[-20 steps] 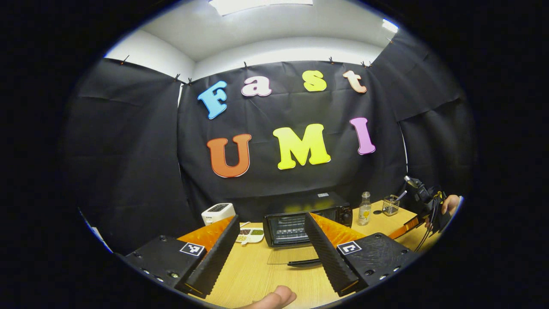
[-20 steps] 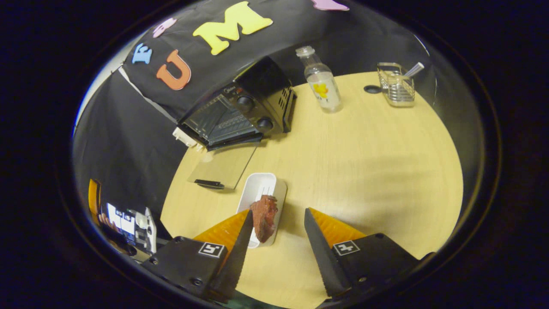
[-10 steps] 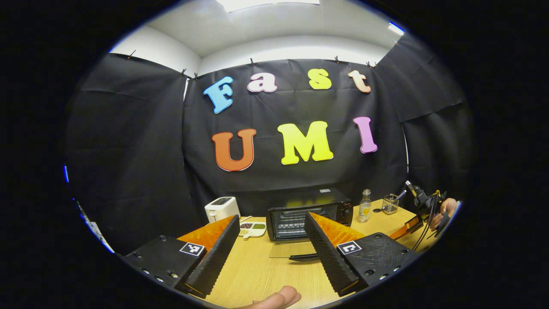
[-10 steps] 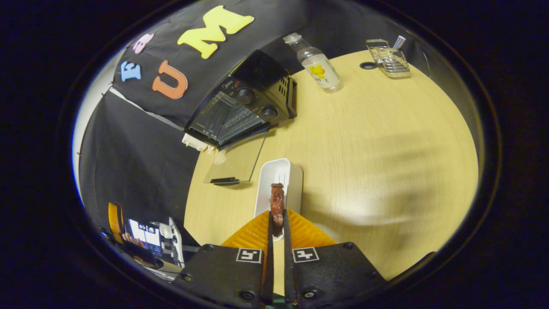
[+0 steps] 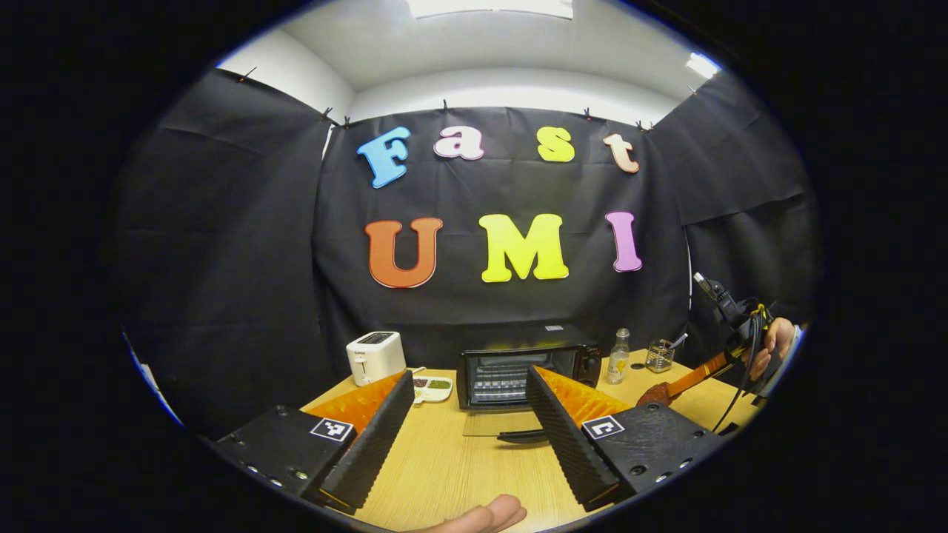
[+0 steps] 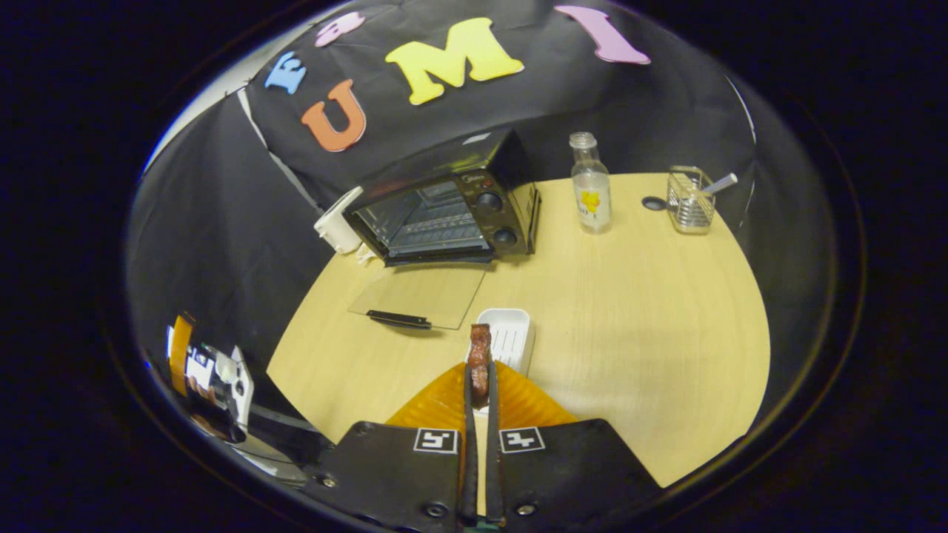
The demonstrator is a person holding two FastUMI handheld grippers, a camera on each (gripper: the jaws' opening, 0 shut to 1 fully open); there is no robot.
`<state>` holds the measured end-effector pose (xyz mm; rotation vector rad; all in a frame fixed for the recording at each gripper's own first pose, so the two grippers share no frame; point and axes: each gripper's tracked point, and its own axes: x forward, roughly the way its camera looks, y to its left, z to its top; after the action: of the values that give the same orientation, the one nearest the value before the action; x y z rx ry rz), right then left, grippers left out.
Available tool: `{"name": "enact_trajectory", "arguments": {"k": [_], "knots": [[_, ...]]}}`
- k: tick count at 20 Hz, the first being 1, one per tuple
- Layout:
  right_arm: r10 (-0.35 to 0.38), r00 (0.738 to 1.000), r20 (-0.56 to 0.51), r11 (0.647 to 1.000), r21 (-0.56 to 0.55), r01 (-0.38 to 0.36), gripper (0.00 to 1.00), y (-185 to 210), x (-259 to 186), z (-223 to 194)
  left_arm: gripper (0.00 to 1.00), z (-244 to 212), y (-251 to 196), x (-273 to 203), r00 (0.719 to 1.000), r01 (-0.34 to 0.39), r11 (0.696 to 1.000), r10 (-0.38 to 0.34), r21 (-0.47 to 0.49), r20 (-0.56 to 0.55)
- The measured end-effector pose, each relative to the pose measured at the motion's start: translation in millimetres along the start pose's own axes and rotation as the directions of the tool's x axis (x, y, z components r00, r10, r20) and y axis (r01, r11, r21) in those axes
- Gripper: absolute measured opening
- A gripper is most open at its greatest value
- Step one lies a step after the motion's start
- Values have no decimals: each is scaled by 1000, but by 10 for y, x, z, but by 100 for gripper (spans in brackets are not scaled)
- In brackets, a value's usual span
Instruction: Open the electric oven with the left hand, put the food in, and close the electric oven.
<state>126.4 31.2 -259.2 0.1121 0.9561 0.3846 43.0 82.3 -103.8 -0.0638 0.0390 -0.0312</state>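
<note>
The black electric oven [image 6: 444, 211] stands at the back of the wooden table with its glass door [image 6: 418, 296] folded down flat. In the left gripper view the oven [image 5: 518, 366] sits straight ahead beyond my open left gripper [image 5: 470, 403], which holds nothing. My right gripper [image 6: 479, 370] is shut on a reddish-brown piece of food [image 6: 480, 352], lifted above the white tray [image 6: 507, 340]. In the left gripper view the food [image 5: 655, 392] hangs at the right, at the tip of the right gripper [image 5: 670, 389], held by a hand [image 5: 774, 344].
A white toaster [image 5: 374, 355] and a small dish of beans [image 5: 432, 387] stand left of the oven. A clear bottle [image 6: 590, 185] and a wire holder [image 6: 690, 200] stand to its right. A fingertip [image 5: 481, 514] shows at the bottom edge.
My right gripper went from open beside the food to shut on it, then lifted it off the tray and tilted toward the oven. The left gripper drew back a little, still open.
</note>
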Motion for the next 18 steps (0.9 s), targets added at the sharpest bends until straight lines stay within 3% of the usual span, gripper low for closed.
{"name": "enact_trajectory", "arguments": {"k": [3, 11, 14, 18], "knots": [[-32, 998, 47, 997, -66, 35, 6, 260, 46, 159, 96, -37, 74, -21, 1000, 10, 1000, -10, -15, 10], [4, 990, 138, 994, -107, 11, 6, 1090, 741, 527, 96, -199, 491, -65, 1000, -30, 999, 30, -11, 8], [27, 978, 208, 998, -62, -14, 7, 1352, 1074, 788, 96, -298, 671, -59, 999, -52, 998, 52, -22, -5], [-25, 941, 339, 999, 51, 8, 6, 1334, 1544, 1199, 96, -414, 872, -22, 997, -71, 997, 70, -39, -14]]}}
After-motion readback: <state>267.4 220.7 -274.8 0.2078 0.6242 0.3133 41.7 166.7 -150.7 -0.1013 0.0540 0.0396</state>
